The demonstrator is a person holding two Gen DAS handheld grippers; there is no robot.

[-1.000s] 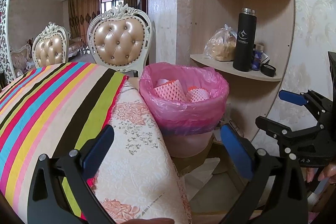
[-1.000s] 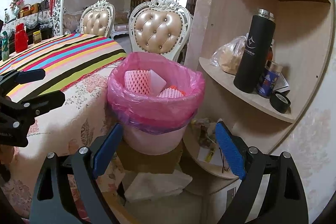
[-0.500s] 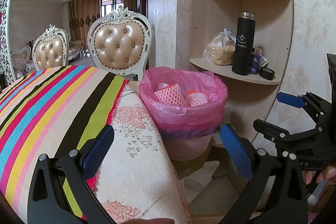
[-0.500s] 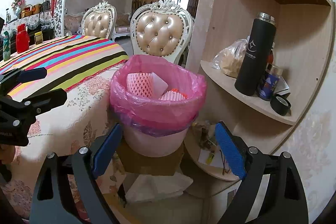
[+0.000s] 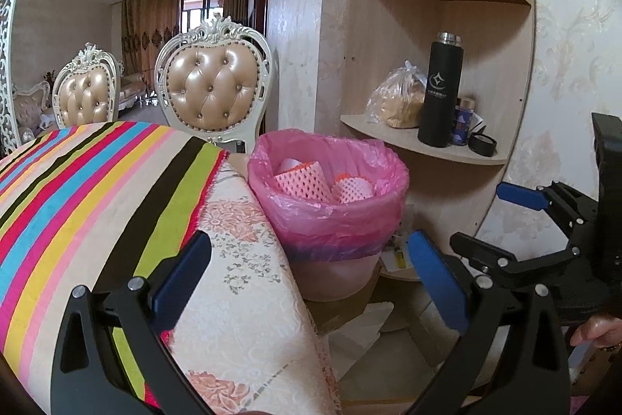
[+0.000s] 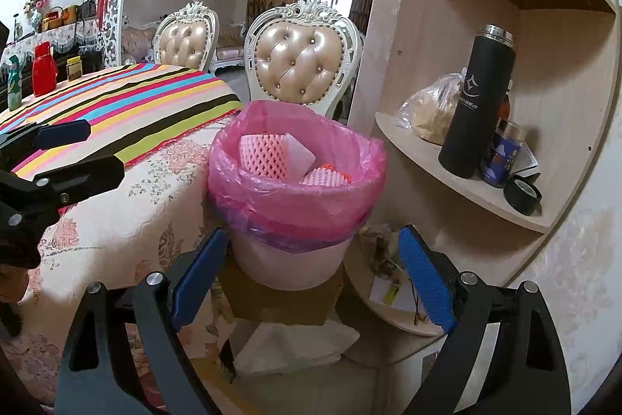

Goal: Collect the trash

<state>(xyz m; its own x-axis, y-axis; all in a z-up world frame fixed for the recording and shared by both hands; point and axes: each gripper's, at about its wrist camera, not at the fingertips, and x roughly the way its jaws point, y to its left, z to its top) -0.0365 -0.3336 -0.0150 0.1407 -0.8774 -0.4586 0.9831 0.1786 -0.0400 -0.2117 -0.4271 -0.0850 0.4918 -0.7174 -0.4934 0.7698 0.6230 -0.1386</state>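
A pale bin lined with a pink bag point(image 5: 330, 220) point(image 6: 295, 209) stands between the table edge and a corner shelf. Inside it lie pink foam nets point(image 5: 301, 179) point(image 6: 266, 156) and a white piece point(image 6: 301, 152). My left gripper point(image 5: 307, 247) is open and empty, hanging over the table edge just short of the bin. The right gripper point(image 6: 313, 242) is open too, with nothing in it, and its blue pads frame the bin's lower part from a short distance. Each gripper shows in the other's view, the right one point(image 5: 490, 220) and the left one point(image 6: 97, 150).
A table with a striped cloth point(image 5: 97, 181) point(image 6: 155, 104) lies left of the bin. A wooden corner shelf point(image 5: 447, 152) on the right holds a black flask point(image 6: 476, 104), a bag of food and a tape roll. Padded chairs point(image 5: 214, 96) stand behind. A cardboard box point(image 6: 280, 302) sits under the bin.
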